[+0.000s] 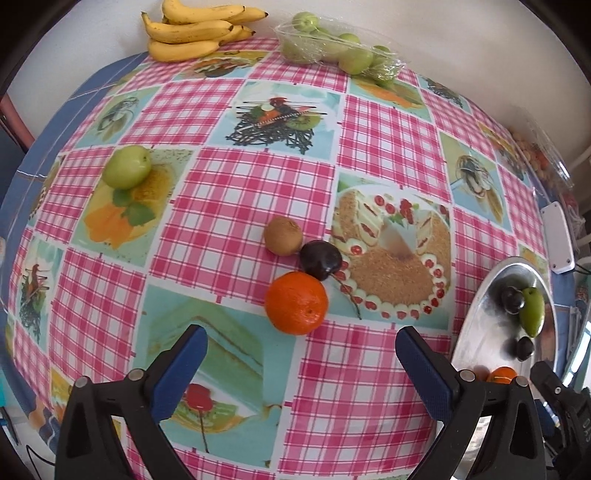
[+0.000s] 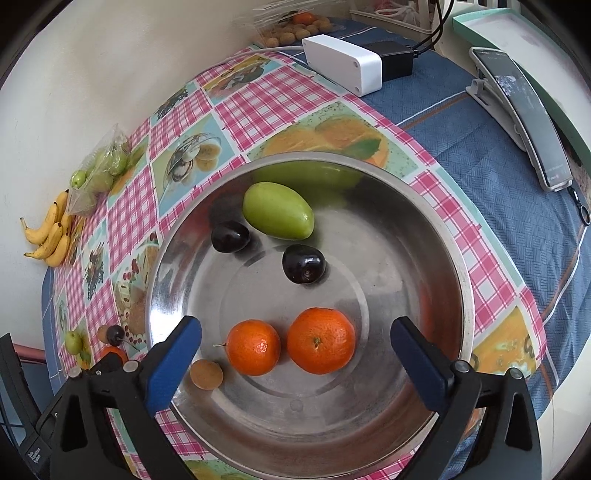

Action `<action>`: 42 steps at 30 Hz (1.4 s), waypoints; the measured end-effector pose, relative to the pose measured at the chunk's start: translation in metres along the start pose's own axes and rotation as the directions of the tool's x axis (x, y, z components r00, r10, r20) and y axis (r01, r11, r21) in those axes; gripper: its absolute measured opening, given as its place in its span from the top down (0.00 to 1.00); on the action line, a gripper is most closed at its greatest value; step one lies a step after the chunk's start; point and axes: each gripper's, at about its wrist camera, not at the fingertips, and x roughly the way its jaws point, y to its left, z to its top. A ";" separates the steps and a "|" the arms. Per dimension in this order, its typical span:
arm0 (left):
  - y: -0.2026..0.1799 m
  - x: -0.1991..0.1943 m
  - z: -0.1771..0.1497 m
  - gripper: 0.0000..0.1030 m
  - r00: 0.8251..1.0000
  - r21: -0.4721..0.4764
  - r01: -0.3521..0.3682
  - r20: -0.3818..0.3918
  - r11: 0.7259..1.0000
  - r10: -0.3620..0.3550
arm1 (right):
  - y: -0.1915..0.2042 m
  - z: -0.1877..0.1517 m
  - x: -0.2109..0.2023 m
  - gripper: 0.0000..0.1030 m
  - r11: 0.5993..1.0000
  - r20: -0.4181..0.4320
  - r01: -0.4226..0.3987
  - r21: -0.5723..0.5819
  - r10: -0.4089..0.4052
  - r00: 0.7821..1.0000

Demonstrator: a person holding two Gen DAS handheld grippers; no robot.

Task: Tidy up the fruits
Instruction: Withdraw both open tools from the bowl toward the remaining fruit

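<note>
In the left wrist view my left gripper [image 1: 301, 356] is open and empty, just short of an orange [image 1: 296, 302] on the checked tablecloth. A dark plum [image 1: 320, 259] and a kiwi [image 1: 283, 235] lie touching just beyond it. A green apple [image 1: 127, 166] sits far left. In the right wrist view my right gripper [image 2: 295, 349] is open and empty above a steel bowl [image 2: 436, 236]. The bowl holds two oranges [image 2: 320, 340], a small brown fruit [image 2: 206, 374], two dark plums [image 2: 303, 263] and a green mango [image 2: 277, 210].
Bananas [image 1: 195, 29] and a bag of green fruit [image 1: 340, 48] lie at the table's far edge by the wall. A white box [image 2: 341, 64], a black adapter [image 2: 391, 59] and a phone on a stand [image 2: 524, 118] sit beyond the bowl.
</note>
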 end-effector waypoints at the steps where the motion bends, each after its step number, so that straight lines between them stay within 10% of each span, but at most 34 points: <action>1: 0.000 0.000 0.000 0.00 1.000 0.000 -0.008 0.002 1.000 0.008 | 0.000 0.000 0.000 0.01 1.000 -0.001 0.003 -0.004 -0.003 1.000; 42: 0.048 -0.020 0.034 0.00 0.987 0.022 -0.105 0.121 0.994 0.102 | 0.043 -0.003 -0.003 0.01 0.988 0.043 -0.044 -0.147 0.051 0.998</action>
